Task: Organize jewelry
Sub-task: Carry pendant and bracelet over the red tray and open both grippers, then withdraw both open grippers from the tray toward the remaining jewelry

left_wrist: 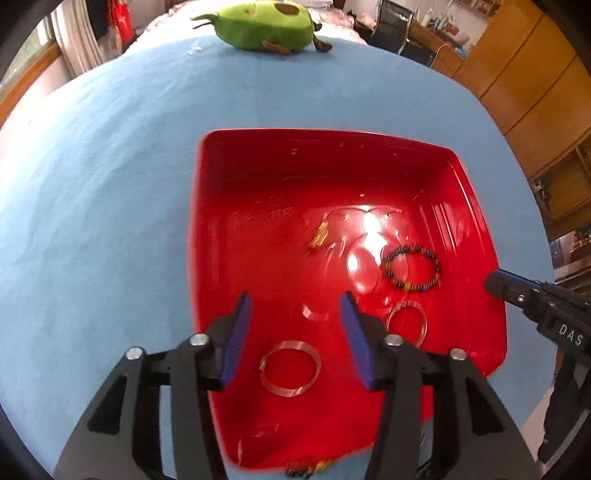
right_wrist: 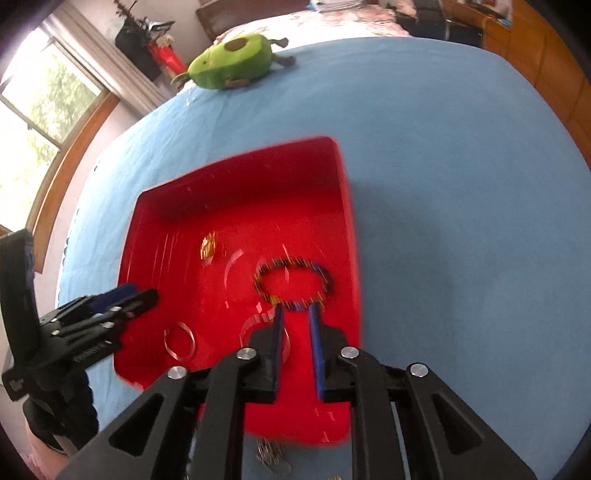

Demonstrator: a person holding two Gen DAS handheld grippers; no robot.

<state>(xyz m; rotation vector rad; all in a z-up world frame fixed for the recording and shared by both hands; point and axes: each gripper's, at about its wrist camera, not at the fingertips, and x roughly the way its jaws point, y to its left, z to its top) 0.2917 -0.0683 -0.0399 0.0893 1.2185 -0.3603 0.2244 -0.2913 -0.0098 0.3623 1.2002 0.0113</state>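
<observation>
A red tray (left_wrist: 476,229) (right_wrist: 347,206) lies on a blue cloth. My left gripper (left_wrist: 295,301) hangs open over its near part, and a clear bangle (left_wrist: 290,367) lies flat on the floor below the gap, untouched. A second clear bangle (left_wrist: 406,323) and a dark beaded bracelet (left_wrist: 412,267) (right_wrist: 293,280) lie further right. My right gripper (right_wrist: 296,312) has its jaws a narrow way apart, tips just at the bracelet's near edge, with only red floor showing between the pads. From the left wrist it shows as a dark tip (left_wrist: 496,280) at the tray's right rim.
A small gold piece (left_wrist: 319,236) (right_wrist: 208,245) lies mid-tray. Loose silvery jewelry (right_wrist: 273,458) sits on the cloth just outside the tray's near rim. A green avocado plush (left_wrist: 266,26) (right_wrist: 232,61) rests at the far edge. Wooden cabinets stand right, a window left.
</observation>
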